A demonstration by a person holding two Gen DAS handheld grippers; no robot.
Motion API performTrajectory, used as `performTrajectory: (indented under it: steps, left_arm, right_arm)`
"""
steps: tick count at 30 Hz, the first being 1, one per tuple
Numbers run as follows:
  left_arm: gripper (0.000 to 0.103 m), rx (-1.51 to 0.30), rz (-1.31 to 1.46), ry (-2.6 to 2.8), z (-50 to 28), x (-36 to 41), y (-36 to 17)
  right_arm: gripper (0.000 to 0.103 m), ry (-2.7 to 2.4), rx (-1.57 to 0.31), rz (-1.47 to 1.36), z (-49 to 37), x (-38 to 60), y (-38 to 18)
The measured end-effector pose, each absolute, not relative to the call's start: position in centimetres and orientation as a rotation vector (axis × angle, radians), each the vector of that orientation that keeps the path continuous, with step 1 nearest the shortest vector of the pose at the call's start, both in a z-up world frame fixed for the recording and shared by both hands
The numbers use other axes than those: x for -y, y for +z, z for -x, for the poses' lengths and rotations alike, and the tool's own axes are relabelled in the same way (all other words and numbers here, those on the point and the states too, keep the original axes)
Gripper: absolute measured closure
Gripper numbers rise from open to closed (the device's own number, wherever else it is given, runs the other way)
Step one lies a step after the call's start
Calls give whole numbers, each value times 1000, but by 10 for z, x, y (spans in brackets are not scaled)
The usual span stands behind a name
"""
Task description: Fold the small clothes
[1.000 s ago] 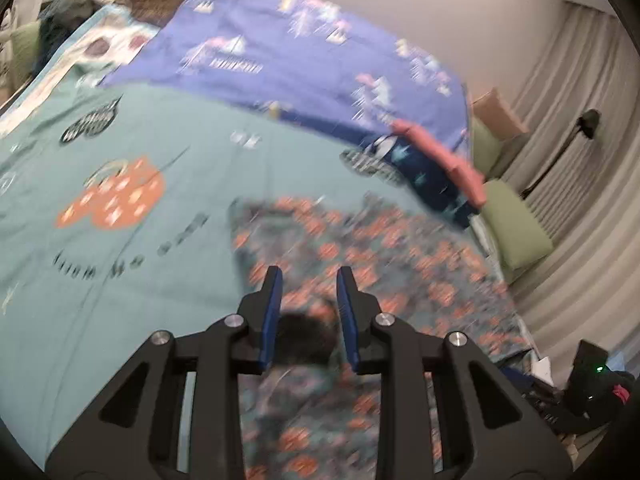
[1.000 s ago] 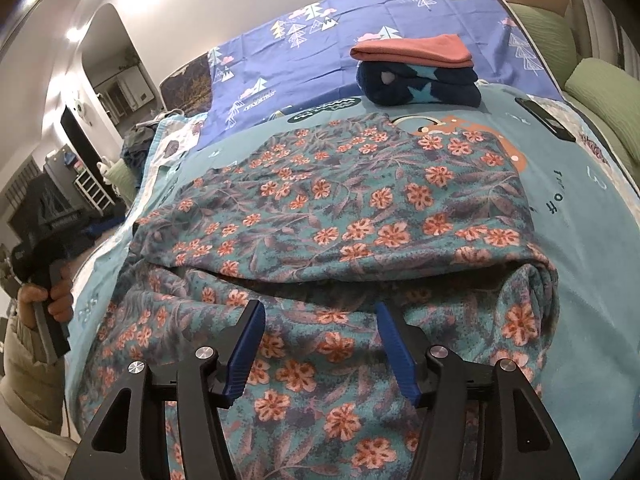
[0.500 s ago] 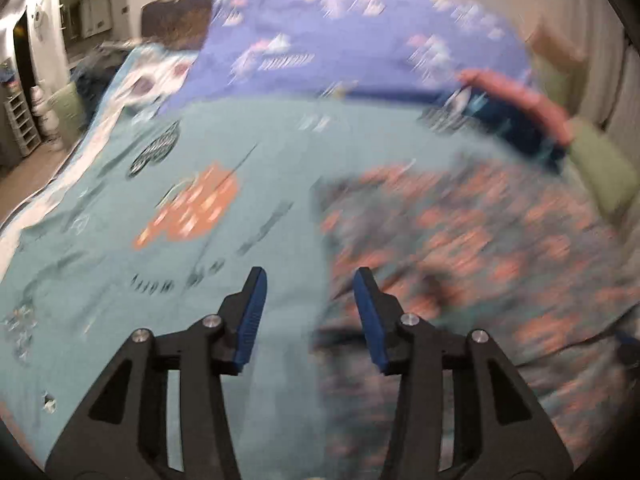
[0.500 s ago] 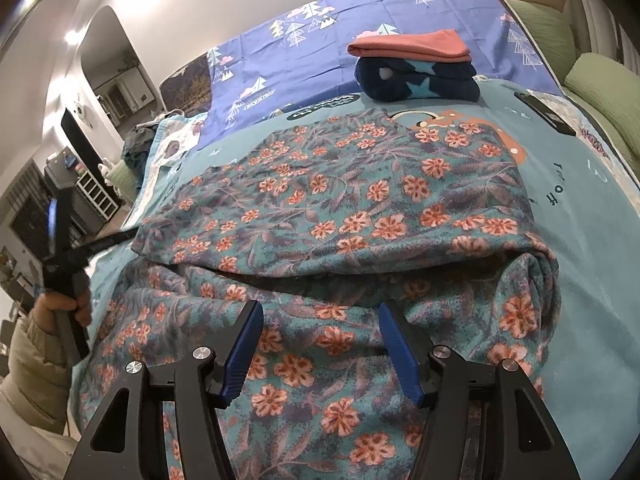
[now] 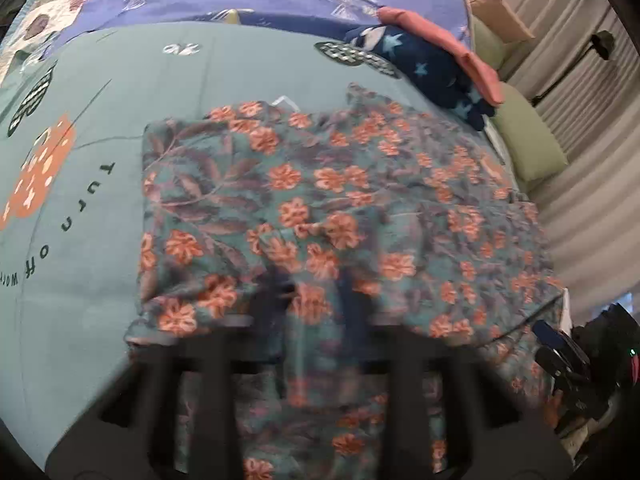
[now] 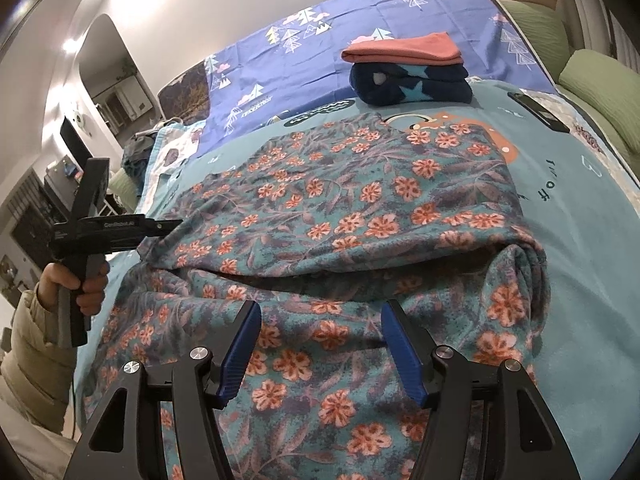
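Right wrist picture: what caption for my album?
Open right tongs hover over flowery cloth on bed, folded clothes behind.

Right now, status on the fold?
Left claw just closing, floral cloth between jaws, grip unclear. Right claw open over near fold. Cloth half-folded on bed. Stack beyond, not in the way.

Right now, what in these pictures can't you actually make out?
- Left gripper, left wrist view: motion blur smears it. Its jaws have just been closing with the floral garment between them; whether they pinch it is unclear.
- Floral garment, both views: its near end runs off the bottom edge.
- Dark flat object on the bed, right wrist view: too small to identify.
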State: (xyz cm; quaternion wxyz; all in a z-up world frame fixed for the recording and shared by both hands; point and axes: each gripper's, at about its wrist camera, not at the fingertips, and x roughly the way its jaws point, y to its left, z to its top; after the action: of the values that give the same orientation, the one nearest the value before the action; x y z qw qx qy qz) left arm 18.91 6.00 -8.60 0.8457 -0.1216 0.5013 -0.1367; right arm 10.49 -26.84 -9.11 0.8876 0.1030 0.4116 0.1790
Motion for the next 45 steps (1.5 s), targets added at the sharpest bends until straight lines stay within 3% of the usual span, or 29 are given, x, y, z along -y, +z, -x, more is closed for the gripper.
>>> performTrajectory:
  steps: [12,18,20,24,29,33,35,37,38,42,45]
  left_arm:
    - [90,-894,246,-268,-183,-64,-49]
    - [91,-683,220,-270,-170,-66,10]
    - [91,-641,180,-236,-170,-69,18]
    - [91,-680,139,-138,-185,-83,-6]
    - [90,-868,217,-117,-201,-105,-76]
    - [81,-864,235,-115,-192,-108,-87]
    - [71,-852,246,-110,-190,-112,-81]
    - [47,-825,241,-84,-185,-117,-72]
    - [42,-795,227,-68,-184,-121,-66]
    - [34,-801,226,-56,-194,-133,-64]
    - [34,-848,266,-82,-216,-137,-74]
  right_arm:
    - [39,368,-845,-215,-106,269,-89]
    - [38,340,-747,-207,-105,285,-59]
    - [34,300,-749,-189,-112,291,-57]
    - [34,182,-843,-156,-126,299,-78]
    - [34,-18,-892,-70,-123,315,-101]
    - [34,-34,-893,-147,-120,333,-96]
    - [34,36,-899,-195,-117,335,-90]
    - [33,195,-894,-305,-116,340,-76]
    - [33,294,-873,-352,-115,343,-66]
    - [21,394,-800,-349,-132,349,-39]
    - [21,331,-849,-279,-181,351,-44]
